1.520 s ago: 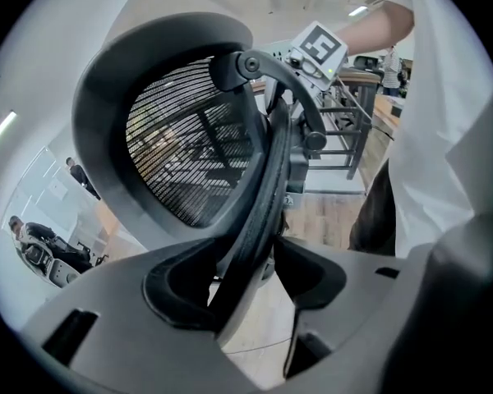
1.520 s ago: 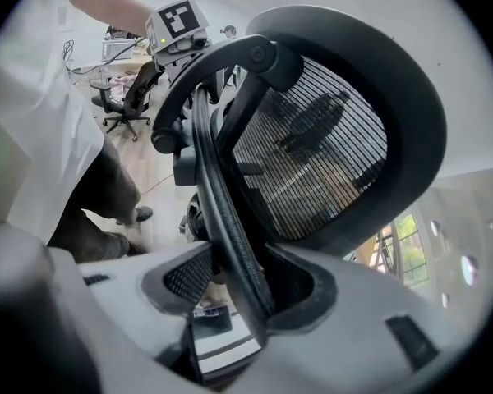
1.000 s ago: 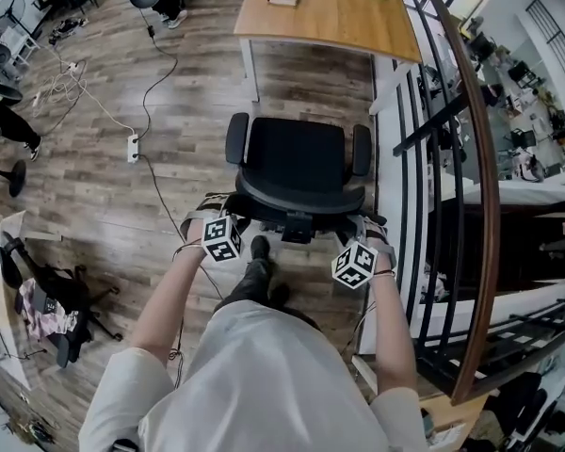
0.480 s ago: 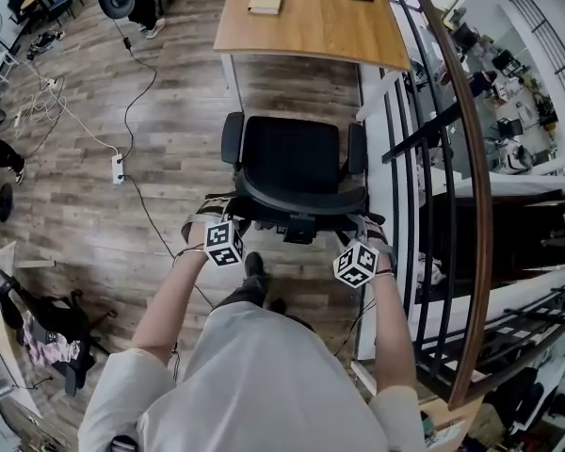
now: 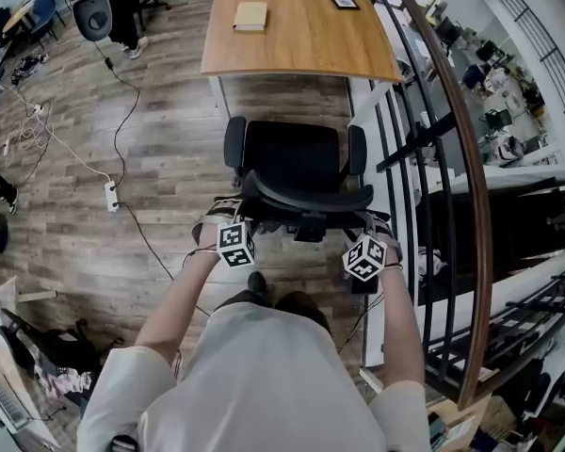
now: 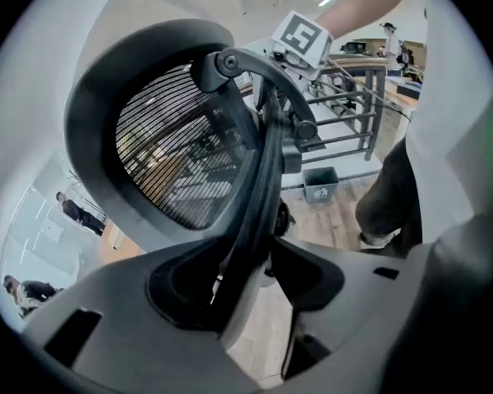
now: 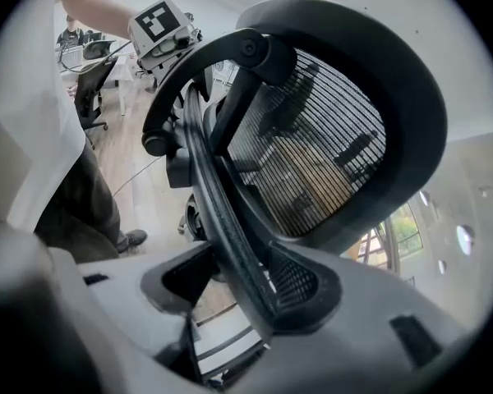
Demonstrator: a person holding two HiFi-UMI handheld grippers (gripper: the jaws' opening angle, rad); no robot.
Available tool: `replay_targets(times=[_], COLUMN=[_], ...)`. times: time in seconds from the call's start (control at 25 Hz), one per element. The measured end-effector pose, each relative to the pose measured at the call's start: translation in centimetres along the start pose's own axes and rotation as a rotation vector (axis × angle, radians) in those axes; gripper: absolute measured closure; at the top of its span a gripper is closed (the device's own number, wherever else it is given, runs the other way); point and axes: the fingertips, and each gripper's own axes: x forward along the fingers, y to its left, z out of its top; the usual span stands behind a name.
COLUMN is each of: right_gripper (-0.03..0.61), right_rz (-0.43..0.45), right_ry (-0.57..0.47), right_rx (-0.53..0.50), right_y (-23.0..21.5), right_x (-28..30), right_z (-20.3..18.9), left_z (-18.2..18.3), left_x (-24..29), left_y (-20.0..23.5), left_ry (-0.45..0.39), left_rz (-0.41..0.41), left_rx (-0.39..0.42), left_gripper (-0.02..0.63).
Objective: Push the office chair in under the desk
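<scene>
A black office chair (image 5: 297,158) stands on the wood floor, its seat facing the wooden desk (image 5: 301,26) just ahead. Its curved backrest (image 5: 306,196) is nearest me. My left gripper (image 5: 228,218) is at the backrest's left end and my right gripper (image 5: 365,230) at its right end. In the left gripper view the backrest's rim (image 6: 259,179) runs between the jaws of the left gripper (image 6: 259,273), which are closing on it. In the right gripper view the rim (image 7: 222,203) sits clamped in the right gripper (image 7: 246,290).
A black railing (image 5: 452,158) runs close along the chair's right side. A power strip (image 5: 111,196) and cables lie on the floor at the left. A book (image 5: 250,16) and a small frame (image 5: 344,0) lie on the desk. A tipped chair (image 5: 38,356) is at lower left.
The chair, both grippers and the person have moved forward toward the desk, which now sits nearer in the head view. Both grippers stay at the backrest.
</scene>
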Motion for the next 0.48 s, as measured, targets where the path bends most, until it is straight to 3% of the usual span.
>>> replay_targets(times=[0.48], right_gripper=[0.367], right_rz=[-0.024], right_ry=[-0.016], right_rx=[0.001], right_y=[-6.5], right_x=[2.8], right_z=[0.6], left_z=[1.2], left_x=[3.5], left_y=[6.6], left_ry=[0.006], left_rz=[-0.002], left_rx=[0.006], left_gripper=[0.414])
